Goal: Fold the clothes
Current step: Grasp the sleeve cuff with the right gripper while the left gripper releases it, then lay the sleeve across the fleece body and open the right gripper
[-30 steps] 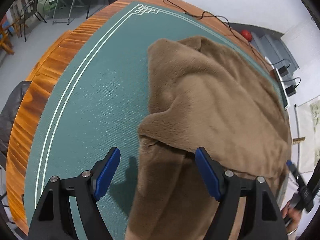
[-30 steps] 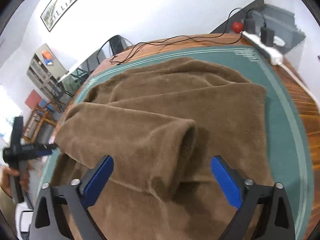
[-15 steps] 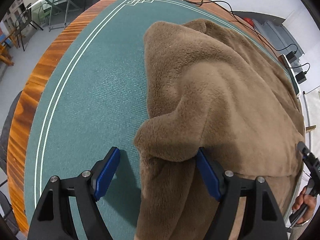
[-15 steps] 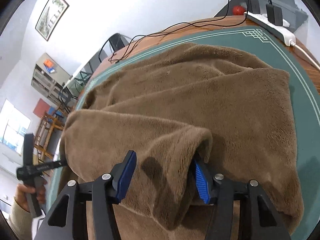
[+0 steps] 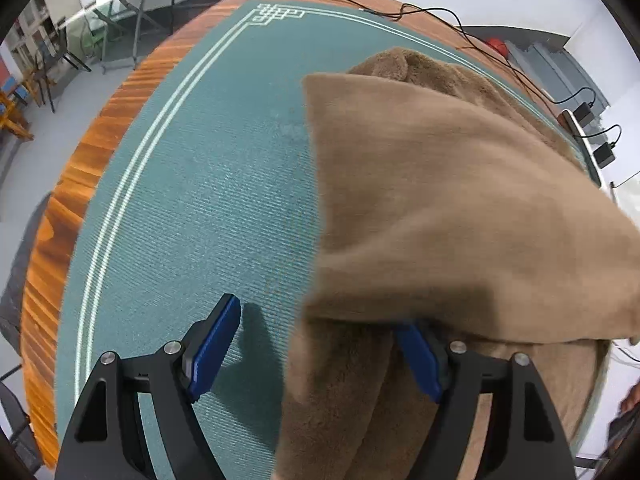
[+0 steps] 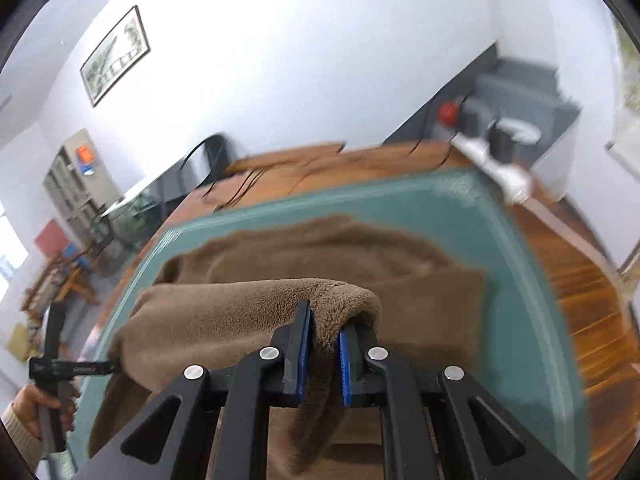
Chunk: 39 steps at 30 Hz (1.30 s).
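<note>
The right hand-held gripper (image 6: 322,354), wide apart over the brown garment (image 5: 460,208) a second ago, is now clamped on a raised fold of its sleeve and has lifted that fold above the rest, which lies spread on the green-matted counter (image 5: 200,200). The left hand-held gripper (image 5: 316,352) still stands apart, one pad over the mat and the other tucked under the garment's near edge, gripping nothing. With one side secured, the fold-over can probably begin once the left closes too.

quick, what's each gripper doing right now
left gripper: open, brown fleece garment edge lying between its fingers, not pinched.
right gripper: shut on a fold of the garment.
</note>
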Motion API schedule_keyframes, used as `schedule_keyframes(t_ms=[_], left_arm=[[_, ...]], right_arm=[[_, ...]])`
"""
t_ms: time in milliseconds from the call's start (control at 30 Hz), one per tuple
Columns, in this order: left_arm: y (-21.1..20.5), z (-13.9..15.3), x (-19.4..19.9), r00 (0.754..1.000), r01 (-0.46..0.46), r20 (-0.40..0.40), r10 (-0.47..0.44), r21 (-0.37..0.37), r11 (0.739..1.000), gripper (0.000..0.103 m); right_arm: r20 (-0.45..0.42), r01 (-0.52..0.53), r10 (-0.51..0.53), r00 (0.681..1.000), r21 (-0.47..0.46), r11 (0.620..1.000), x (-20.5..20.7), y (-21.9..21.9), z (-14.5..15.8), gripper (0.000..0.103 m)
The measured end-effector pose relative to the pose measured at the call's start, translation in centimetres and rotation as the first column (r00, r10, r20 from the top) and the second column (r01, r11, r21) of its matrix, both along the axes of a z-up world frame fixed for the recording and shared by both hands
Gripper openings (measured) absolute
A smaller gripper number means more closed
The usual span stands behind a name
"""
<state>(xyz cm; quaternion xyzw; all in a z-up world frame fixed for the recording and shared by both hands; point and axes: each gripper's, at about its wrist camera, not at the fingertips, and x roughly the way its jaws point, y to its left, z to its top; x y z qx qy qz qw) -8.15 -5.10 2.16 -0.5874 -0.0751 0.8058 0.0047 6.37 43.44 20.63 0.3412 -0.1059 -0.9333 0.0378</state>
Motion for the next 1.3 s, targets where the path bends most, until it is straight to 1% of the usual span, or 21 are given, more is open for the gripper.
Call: schedule_keyframes(t_ms=[33,100,133,200,300,333,367,400,433,467,600,700,833,900,933,1000,1133,1200,1233,1267,1300], left_arm=[[0.2,0.0,0.0,1.000,0.005,-0.002,-0.005,-0.006,1.000,0.081],[0.6,-0.3,0.0,1.000,0.014,0.000,-0.014,-0.018,1.000,0.081],[0.8,-0.6,0.0,1.000,0.016,0.004,-0.016,-0.025,1.000,0.081],[0.9,-1.1,0.0,1.000,0.016,0.011,-0.016,-0.046,0.999,0.081],[0.1,-1.2,0.1,1.000,-0.029,-0.002,0.028,-0.065,0.997,0.081],[-0.3,-1.1,0.1,0.999,-0.044,-0.008,0.044,-0.076,0.996,0.082],[-0.7,-1.0,0.2,0.998,-0.056,-0.012,0.056,-0.082,0.995,0.082],[-1.1,-1.1,0.3,0.998,-0.063,-0.013,0.063,-0.071,0.995,0.082],[-1.4,-1.1,0.3,0.998,-0.068,-0.011,0.068,-0.060,0.996,0.082],[-1.5,-1.1,0.4,0.997,-0.071,-0.011,0.070,-0.054,0.996,0.082],[-1.0,-0.8,0.5,0.998,-0.058,-0.014,0.057,-0.085,0.995,0.082],[-0.7,0.1,0.9,0.999,-0.047,-0.031,0.045,-0.094,0.994,0.083],[0.2,2.3,1.6,0.996,-0.053,-0.075,0.048,-0.063,0.997,0.083],[1.7,3.4,0.7,0.994,-0.039,-0.101,0.031,-0.077,0.996,0.083],[2.6,4.5,-0.8,0.993,-0.023,-0.118,0.012,-0.088,0.996,0.083],[3.0,5.0,-0.8,0.989,0.004,-0.146,-0.018,-0.091,0.996,0.083],[3.5,5.8,0.2,0.985,0.020,-0.171,-0.027,-0.043,0.999,0.083],[4.0,5.6,0.1,0.985,0.030,-0.169,-0.033,-0.018,0.999,0.083],[4.4,5.5,-0.2,0.985,0.041,-0.170,-0.042,-0.010,0.999,0.083],[4.8,5.3,-0.4,0.984,0.052,-0.172,-0.052,-0.003,0.999,0.083],[5.6,5.1,-0.9,0.983,0.067,-0.173,-0.066,-0.003,0.998,0.083]], right_arm=[[-0.013,0.026,-0.026,1.000,0.019,0.999,0.3,0.4,0.4,0.013],[0.010,0.052,-0.052,0.999,0.037,0.998,0.2,1.3,0.2,0.013],[0.066,0.039,-0.041,0.997,0.027,0.999,-0.4,1.8,-0.7,0.013],[0.122,0.035,-0.035,0.992,0.008,0.999,-1.0,2.3,-2.4,0.014],[0.208,0.016,-0.023,0.978,0.032,0.999,-1.7,2.5,-5.0,0.014],[0.229,0.027,-0.033,0.973,0.027,0.999,-1.7,2.8,-5.5,0.018],[0.231,0.046,-0.052,0.972,0.029,0.999,-1.5,3.1,-5.7,0.029],[0.233,0.066,-0.072,0.970,0.031,0.997,-1.2,3.5,-5.9,0.037],[0.221,0.089,-0.097,0.970,0.042,0.995,-0.8,3.8,-5.8,0.063],[0.209,0.113,-0.122,0.970,0.053,0.992,-0.4,4.1,-5.6,0.083],[0.176,0.151,-0.166,0.970,0.097,0.984,0.6,4.9,-4.5,0.083],[0.142,0.109,-0.126,0.982,0.120,0.987,1.2,4.0,-3.6,0.083],[0.123,0.011,-0.031,0.992,0.163,0.987,1.7,0.8,-3.5,0.083],[0.137,-0.046,0.022,0.990,0.175,0.983,1.7,-0.9,-4.1,0.083],[0.147,-0.065,0.038,0.988,0.183,0.981,1.5,-1.6,-4.5,0.083],[0.176,-0.099,0.064,0.982,0.199,0.975,1.3,-2.9,-5.5,0.083],[0.250,-0.108,0.046,0.967,0.241,0.965,0.6,-3.8,-8.0,0.083],[0.296,-0.094,0.025,0.955,0.223,0.970,0.3,-3.3,-9.2,0.083],[0.331,-0.090,0.021,0.944,0.196,0.976,0.1,-2.9,-10.2,0.085],[0.349,-0.085,0.022,0.937,0.168,0.982,-0.1,-2.5,-10.9,0.090],[0.337,-0.082,0.022,0.941,0.165,0.983,0.0,-2.4,-11.0,0.092]])
